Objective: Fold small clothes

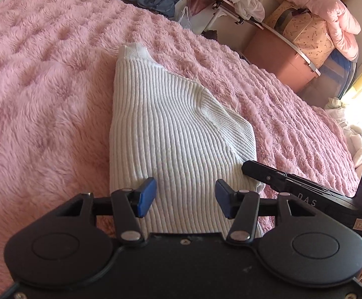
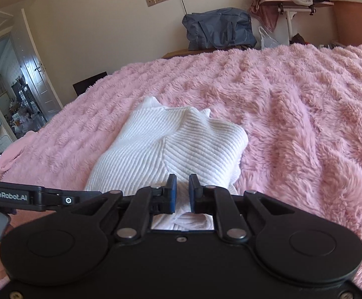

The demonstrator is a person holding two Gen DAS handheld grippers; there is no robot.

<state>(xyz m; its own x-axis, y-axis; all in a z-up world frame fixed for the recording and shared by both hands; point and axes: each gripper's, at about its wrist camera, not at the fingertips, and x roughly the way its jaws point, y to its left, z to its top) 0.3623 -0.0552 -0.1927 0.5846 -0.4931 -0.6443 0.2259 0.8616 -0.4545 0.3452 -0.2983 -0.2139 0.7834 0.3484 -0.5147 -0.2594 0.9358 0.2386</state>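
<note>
step: lengthwise fold in, white ribbed knit sweater (image 1: 171,129) on fluffy pink blanket (image 1: 43,99) | left gripper (image 1: 184,196) spread, empty, over hem | right gripper (image 2: 182,193) narrow, probably empty | next: pinch hem corners, fold toward collar

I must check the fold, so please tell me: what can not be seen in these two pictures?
- White sweater, near hem: left wrist view, covered by the left claw body.
- Same hem: right wrist view, behind the right claw.
- Sleeves: tucked under, both views.
- Pink blanket near edge: cut off.
</note>
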